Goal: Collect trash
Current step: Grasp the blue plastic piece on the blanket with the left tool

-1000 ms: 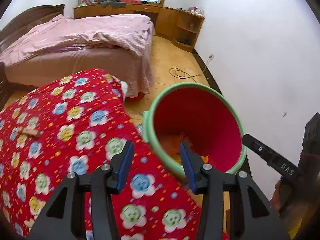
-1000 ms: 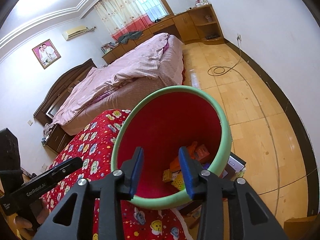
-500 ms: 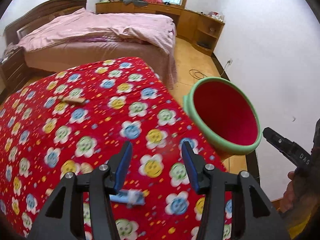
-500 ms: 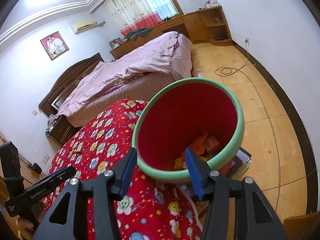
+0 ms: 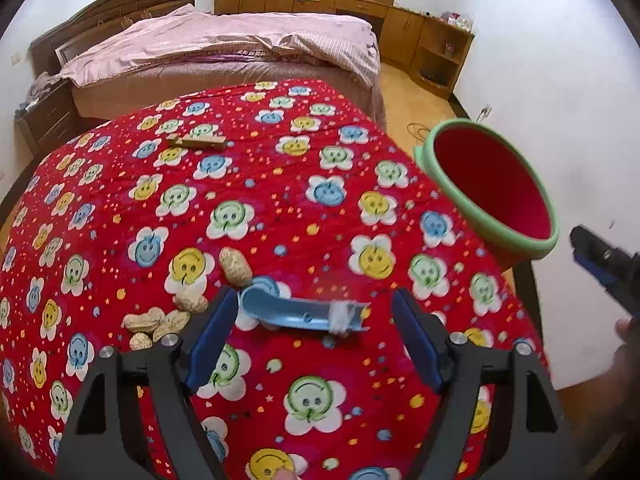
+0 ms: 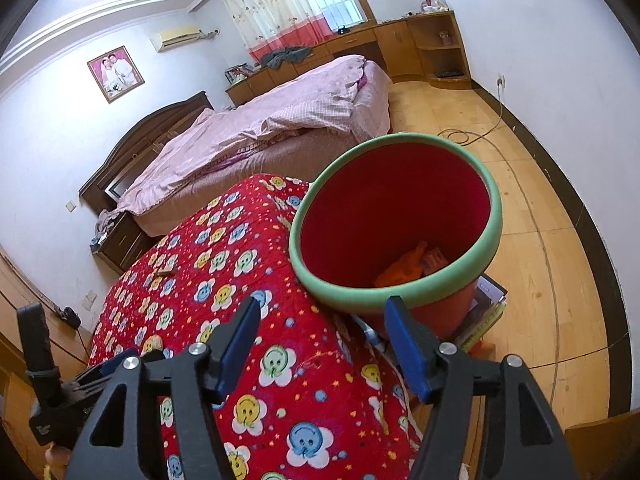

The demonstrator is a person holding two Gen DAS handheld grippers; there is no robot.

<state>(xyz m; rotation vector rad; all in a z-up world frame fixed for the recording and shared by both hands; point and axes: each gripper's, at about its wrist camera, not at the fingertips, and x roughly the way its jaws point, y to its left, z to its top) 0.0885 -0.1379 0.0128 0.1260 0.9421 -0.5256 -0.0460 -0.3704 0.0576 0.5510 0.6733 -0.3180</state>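
My left gripper (image 5: 316, 324) is open above the red flowered cloth (image 5: 280, 208). A flat blue plastic piece (image 5: 300, 312) with a white tuft lies between its fingers. Several peanut shells (image 5: 172, 316) lie just left of it, and a small brown stick (image 5: 196, 142) lies far back. The red bin with a green rim (image 5: 492, 196) stands off the cloth's right edge. My right gripper (image 6: 324, 340) is open and empty, just in front of the bin (image 6: 396, 232), which holds orange wrappers (image 6: 412, 266).
A bed with a pink quilt (image 5: 224, 44) stands beyond the cloth. Wooden cabinets (image 5: 420, 36) line the far wall. A cable (image 6: 472, 134) lies on the wooden floor. Books or boxes (image 6: 484, 312) sit under the bin. The white wall (image 5: 560, 80) is close on the right.
My left gripper has swung left and back from the bin to over the cloth, and its jaws have opened wider around the blue piece. My right gripper has pulled back from the bin and opened wider.
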